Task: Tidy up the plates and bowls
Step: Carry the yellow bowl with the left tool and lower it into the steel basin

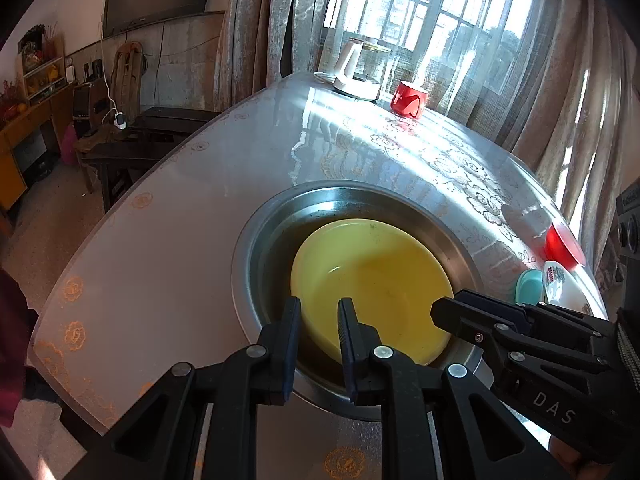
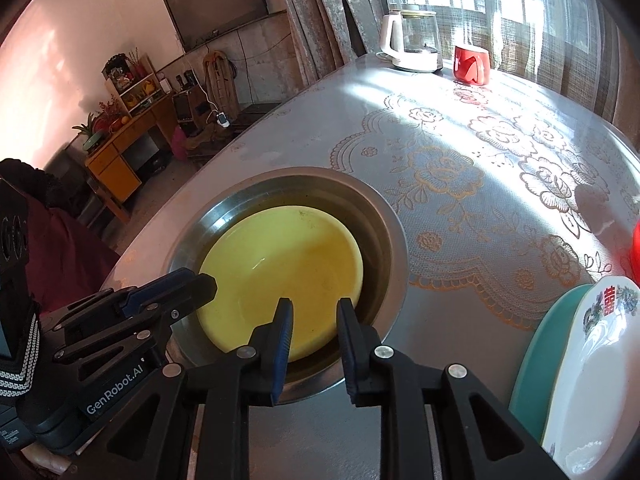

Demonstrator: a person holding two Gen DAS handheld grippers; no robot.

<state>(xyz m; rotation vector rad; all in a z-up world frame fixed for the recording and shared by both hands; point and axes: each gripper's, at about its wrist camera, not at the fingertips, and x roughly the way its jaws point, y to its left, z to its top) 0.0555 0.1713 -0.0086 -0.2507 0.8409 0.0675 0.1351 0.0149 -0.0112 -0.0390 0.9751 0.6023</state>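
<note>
Yellow bowl (image 1: 372,288) inside the steel basin (image 1: 256,256). Left gripper (image 1: 319,312) and right gripper (image 2: 314,314) slightly apart above its near rim, clamping nothing. "GenRobot.AI" and "DAS" readable on housings.

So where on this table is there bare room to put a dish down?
Free: the table stretch between the steel basin and the kettle and red mug. Crowded: the right edge, with the teal plate and white plate.

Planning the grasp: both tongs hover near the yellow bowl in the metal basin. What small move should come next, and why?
Probably lower the left tongs onto the yellow bowl's near rim. They stand slightly apart just above it, gripping nothing, and the bowl sits loose in the metal basin.
</note>
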